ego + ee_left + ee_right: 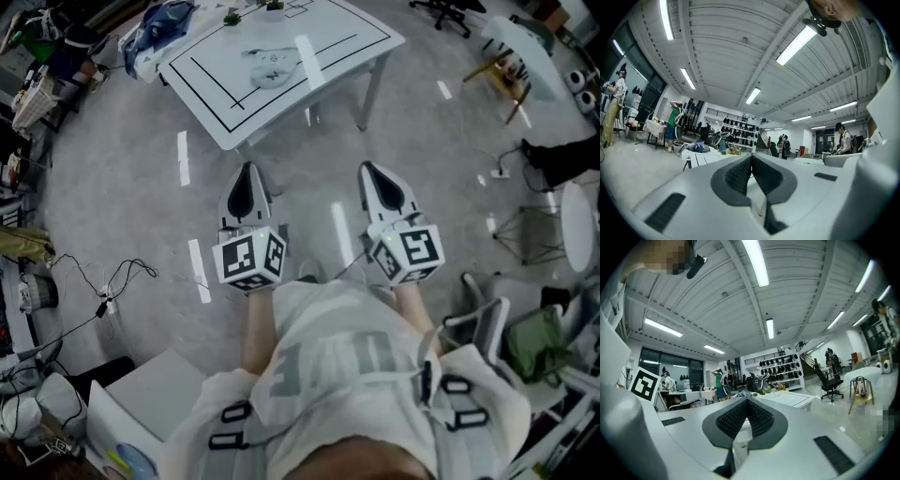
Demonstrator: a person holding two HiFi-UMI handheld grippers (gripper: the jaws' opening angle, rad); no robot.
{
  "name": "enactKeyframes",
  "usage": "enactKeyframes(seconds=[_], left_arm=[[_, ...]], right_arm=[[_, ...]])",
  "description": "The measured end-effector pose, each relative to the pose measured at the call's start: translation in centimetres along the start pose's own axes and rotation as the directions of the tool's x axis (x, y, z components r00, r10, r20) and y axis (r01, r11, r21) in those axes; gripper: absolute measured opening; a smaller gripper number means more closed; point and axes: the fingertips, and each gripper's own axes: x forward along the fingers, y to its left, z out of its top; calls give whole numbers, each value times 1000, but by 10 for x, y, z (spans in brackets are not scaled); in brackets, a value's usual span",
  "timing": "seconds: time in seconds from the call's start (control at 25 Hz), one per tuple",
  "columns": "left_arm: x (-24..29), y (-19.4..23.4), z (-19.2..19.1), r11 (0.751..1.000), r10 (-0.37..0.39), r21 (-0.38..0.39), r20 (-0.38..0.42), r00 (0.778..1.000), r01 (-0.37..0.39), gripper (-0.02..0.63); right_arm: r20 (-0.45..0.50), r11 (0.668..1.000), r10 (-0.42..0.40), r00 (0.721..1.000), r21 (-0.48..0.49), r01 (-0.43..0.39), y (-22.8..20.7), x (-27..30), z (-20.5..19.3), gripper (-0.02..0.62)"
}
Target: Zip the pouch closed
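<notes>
Pouch (pixel 271 68) lies beyond left gripper (pixel 247 171) and right gripper (pixel 369 171).

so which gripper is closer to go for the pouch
Left, narrowly. The pouch lies on the table almost straight ahead of the left gripper; the right gripper sits further to the side. Both are shut, empty, short of it.

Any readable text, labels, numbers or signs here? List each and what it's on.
Nothing reads cleanly.
Shirt: large block letters, creased, seen from above; no word legible.
Pouch on the table: any print too small to read.
Cubes on the left gripper and right gripper: square marker patterns, no words.
</notes>
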Motion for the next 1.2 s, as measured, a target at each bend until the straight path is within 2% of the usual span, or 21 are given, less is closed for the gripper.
enactKeyframes(seconds=[0.24,0.44,0.64,0.92,1.04,1.2], left_arm=[[9,21,1,998,-65,14,-5,998,65,8],[11,52,4,996,-90,-18,-8,996,90,8],[9,59,1,989,-144,-31,-24,989,143,8],[33,77,-13,993,-116,-20,-29,993,116,8],[43,81,-15,994,-104,-21,-15,995,103,8],[64,78,-16,995,-98,2,12,995,98,8]], right_arm=[[7,997,-68,998,35,67,14,9,-9,6],[-22,989,-143,989,34,144,30,6,-19,6],[-42,980,-183,982,70,186,35,4,-21,6],[2,988,-139,990,66,139,37,42,-23,6],[7,994,-104,995,29,104,37,59,-27,6],[1,995,-94,996,44,93,20,83,-37,6]])
